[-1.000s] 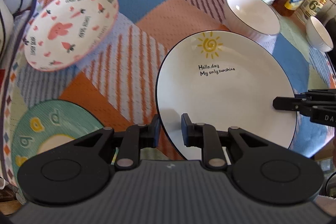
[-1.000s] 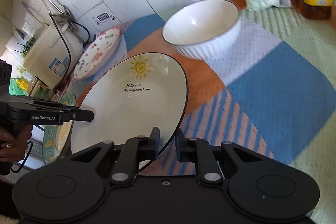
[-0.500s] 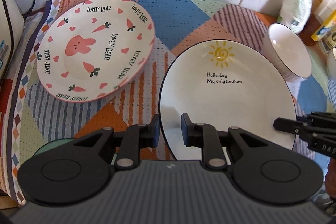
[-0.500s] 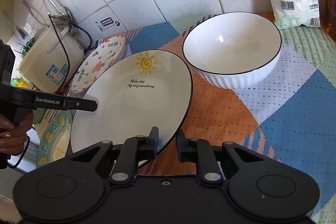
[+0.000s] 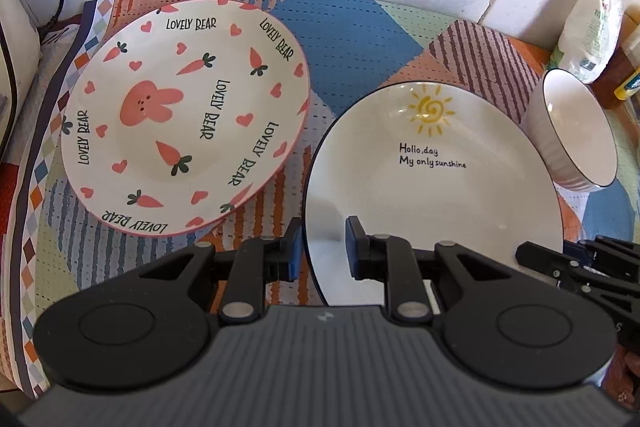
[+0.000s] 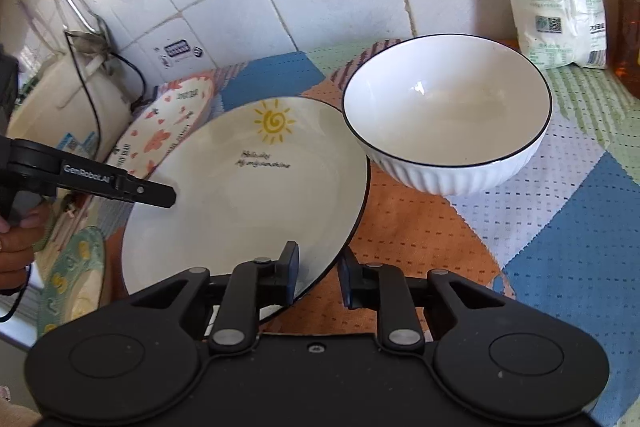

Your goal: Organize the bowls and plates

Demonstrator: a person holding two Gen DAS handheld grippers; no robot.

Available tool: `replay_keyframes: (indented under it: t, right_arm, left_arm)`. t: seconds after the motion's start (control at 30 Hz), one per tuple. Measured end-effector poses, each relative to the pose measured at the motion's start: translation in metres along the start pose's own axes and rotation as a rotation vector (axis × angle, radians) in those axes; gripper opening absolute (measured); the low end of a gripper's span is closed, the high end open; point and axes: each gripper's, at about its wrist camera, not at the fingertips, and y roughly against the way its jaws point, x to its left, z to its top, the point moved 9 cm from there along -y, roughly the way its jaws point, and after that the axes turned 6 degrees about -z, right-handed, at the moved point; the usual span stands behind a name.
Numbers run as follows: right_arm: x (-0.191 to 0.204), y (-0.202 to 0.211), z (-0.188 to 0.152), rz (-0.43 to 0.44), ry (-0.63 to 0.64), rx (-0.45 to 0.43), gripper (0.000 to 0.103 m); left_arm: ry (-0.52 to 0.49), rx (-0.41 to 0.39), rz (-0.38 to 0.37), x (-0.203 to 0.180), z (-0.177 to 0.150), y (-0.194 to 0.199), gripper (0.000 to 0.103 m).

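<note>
Left wrist view: left hand-held gripper (image 5: 320, 245) stands narrow astride the near rim of the sun plate (image 5: 434, 187); whether the pads bite, can't tell. Bear plate (image 5: 184, 115) lies ahead-left, apart. Right hand-held gripper (image 6: 318, 269) has just been easing open; plate rim sits between its pads, far pad clear of it. Bowl (image 6: 446, 111) is just ahead-right of it, close by the plate edge. Both sit on the desk mat (image 6: 568, 227). Glazed ceramic: stiff, slick, fairly heavy, chips easily. Grip deep on the rim, opposite sides, keep it level.
</note>
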Motion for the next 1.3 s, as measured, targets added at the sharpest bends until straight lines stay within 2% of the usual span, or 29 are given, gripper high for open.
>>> replay_keyframes:
  t: [0.23,0.3,0.43,0.47,0.63,0.8,0.93,1.03,1.2,1.27,1.3]
  right_arm:
    - [0.010,0.001,0.003,-0.140,0.007,0.025,0.030]
    - [0.014,0.007,0.004,-0.179,-0.009,0.026,0.036]
    - [0.018,0.029,0.008,-0.255,-0.097,0.015,0.060]
    - [0.020,0.034,0.008,-0.262,-0.130,0.015,0.059]
    - [0.037,0.064,0.014,-0.218,-0.203,-0.028,0.062]
    - [0.062,0.088,0.019,-0.215,-0.174,-0.058,0.065]
    - [0.082,0.109,0.019,-0.222,-0.145,-0.088,0.074]
    - [0.093,0.126,0.016,-0.266,-0.170,-0.094,0.075]
    - [0.119,0.155,0.006,-0.256,-0.172,-0.136,0.077]
    - [0.129,0.166,0.001,-0.252,-0.159,-0.152,0.090]
    - [0.135,0.171,-0.002,-0.247,-0.151,-0.164,0.091]
  left_arm:
    - [-0.009,0.051,-0.010,0.001,-0.005,0.004,0.023]
    - [-0.012,0.047,-0.022,0.001,-0.004,0.013,0.023]
    - [-0.051,0.044,-0.040,-0.002,-0.005,0.036,0.029]
    - [-0.068,0.051,-0.032,-0.003,-0.006,0.041,0.029]
    - [-0.150,0.082,0.015,-0.003,-0.014,0.063,0.034]
    - [-0.172,0.077,-0.004,-0.005,-0.027,0.088,0.040]
    - [-0.188,0.077,-0.017,-0.010,-0.039,0.111,0.041]
    - [-0.204,0.066,-0.035,-0.014,-0.049,0.134,0.047]
    - [-0.232,0.031,-0.053,-0.014,-0.067,0.171,0.053]
    - [-0.242,0.023,-0.055,-0.012,-0.076,0.183,0.055]
    - [-0.249,0.019,-0.053,-0.010,-0.080,0.188,0.055]
